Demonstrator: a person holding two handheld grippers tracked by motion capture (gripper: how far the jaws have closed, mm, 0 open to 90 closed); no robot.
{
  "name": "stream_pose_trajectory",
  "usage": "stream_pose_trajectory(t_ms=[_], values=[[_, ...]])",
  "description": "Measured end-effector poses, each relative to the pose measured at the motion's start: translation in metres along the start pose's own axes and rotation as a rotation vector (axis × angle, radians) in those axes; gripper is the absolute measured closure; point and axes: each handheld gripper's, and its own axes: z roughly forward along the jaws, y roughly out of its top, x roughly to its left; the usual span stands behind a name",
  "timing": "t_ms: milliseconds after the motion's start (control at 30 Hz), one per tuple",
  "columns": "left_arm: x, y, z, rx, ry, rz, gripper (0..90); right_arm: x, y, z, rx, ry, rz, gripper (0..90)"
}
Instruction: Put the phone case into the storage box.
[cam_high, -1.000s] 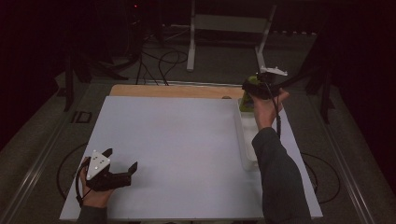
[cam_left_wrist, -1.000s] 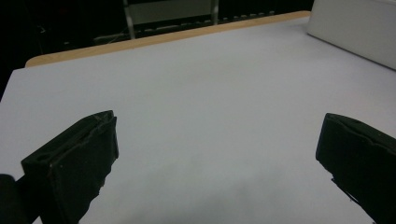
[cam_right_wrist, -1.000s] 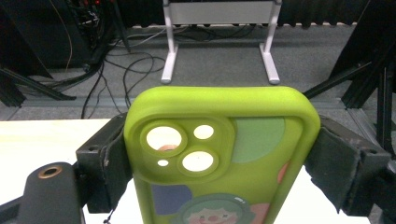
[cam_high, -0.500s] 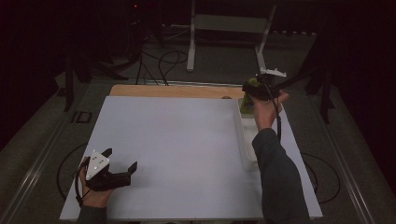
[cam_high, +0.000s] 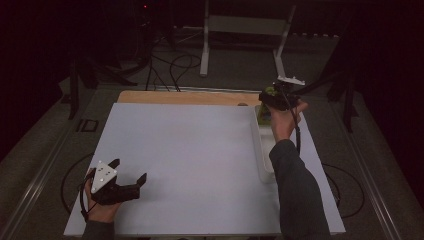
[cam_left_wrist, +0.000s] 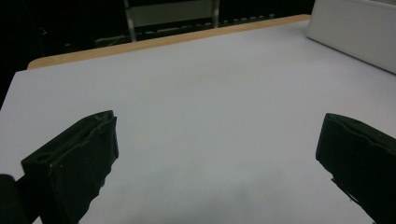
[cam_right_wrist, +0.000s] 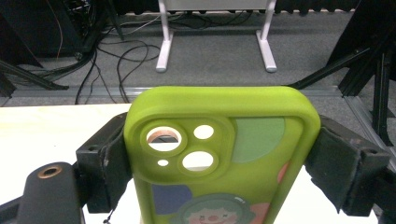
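One white-topped table (cam_high: 200, 160) carries one long white tray (cam_high: 261, 150) along its right side. Two grippers are in play: the left gripper (cam_high: 131, 176) rests near the front left corner with jaws spread wide over bare tabletop, while the right gripper (cam_high: 270, 96) hangs above the tray's far end, jaws pinching one green phone case (cam_right_wrist: 219, 154) by its long edges, camera cutouts upward

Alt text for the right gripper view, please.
A lime-green phone case with camera cutouts and a cartoon clown face is clamped between the right gripper's two black jaws. Behind it lie a grey floor with cables and a white stand.
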Motion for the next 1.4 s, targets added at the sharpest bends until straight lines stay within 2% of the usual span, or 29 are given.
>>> stream_pose_trajectory(t_ms=[533,1400], values=[[-0.0001,0.0002,-0.0003,-0.001,0.001,0.0,0.0,0.0006,-0.0032,0.0028,0.017,-0.005,0.001,15.7],[-0.0004,0.0002,-0.0002,0.003,-0.002,0.001,0.0,0.0027,-0.0095,0.0089,0.049,0.006,-0.027,15.2]])
